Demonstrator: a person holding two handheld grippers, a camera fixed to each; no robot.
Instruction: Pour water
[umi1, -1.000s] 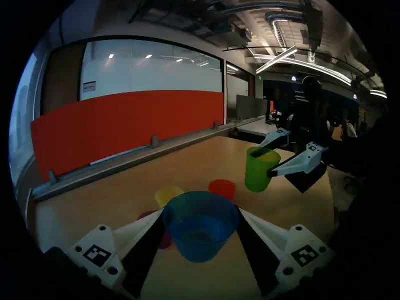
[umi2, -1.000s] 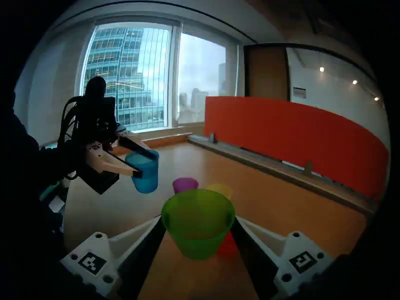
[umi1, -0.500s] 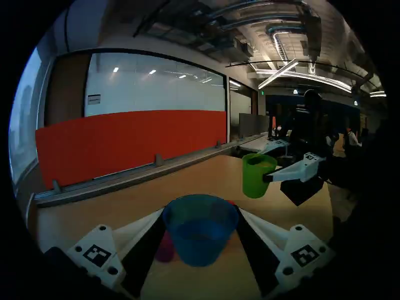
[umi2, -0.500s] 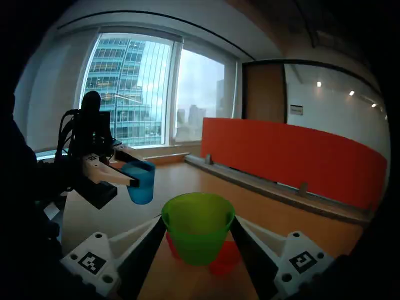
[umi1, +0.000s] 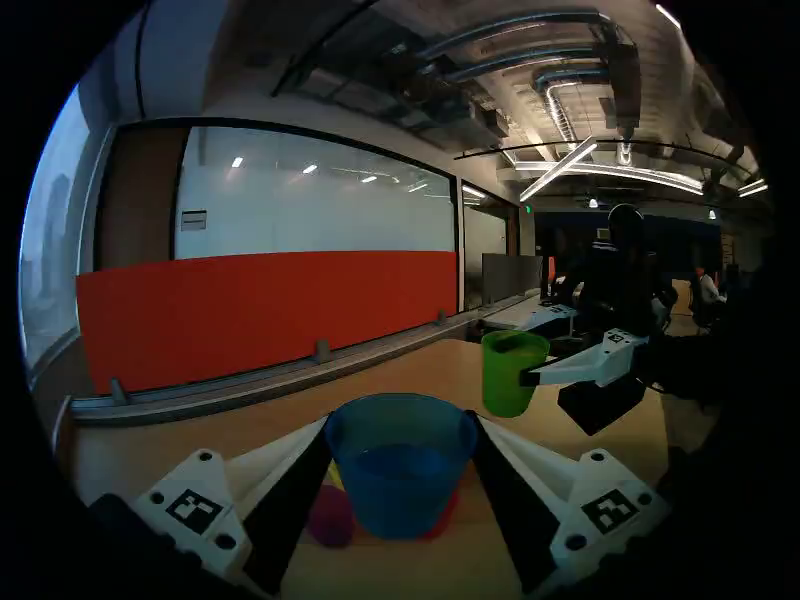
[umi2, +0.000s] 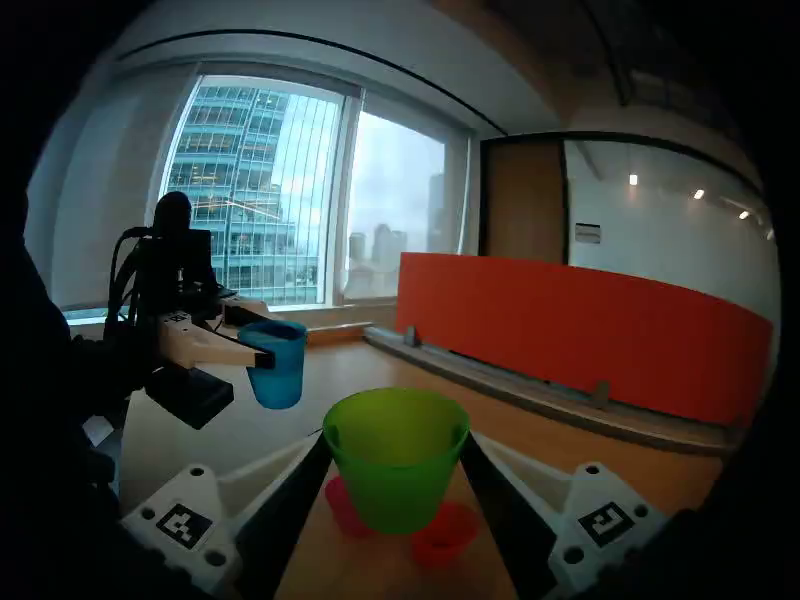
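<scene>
Above the wooden table (umi1: 400, 368), the left gripper (umi1: 400, 445) is clamping an upright blue cup (umi1: 400, 485) partly filled with water — the right gripper (umi2: 396, 440) is squeezing an upright green cup (umi2: 396, 475), while a purple cup (umi1: 330, 515) and a red cup (umi2: 445, 530) are standing below.

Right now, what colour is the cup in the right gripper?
Green cup, best in right gripper view.

Your left gripper (umi1: 400, 452) grips the blue cup (umi1: 400, 485) upright, water inside. Ahead to its right, your right gripper (umi1: 522, 365) holds the green cup (umi1: 508, 378). Below the fingers, a purple cup (umi1: 330, 516) stands on the table (umi1: 200, 440).
</scene>
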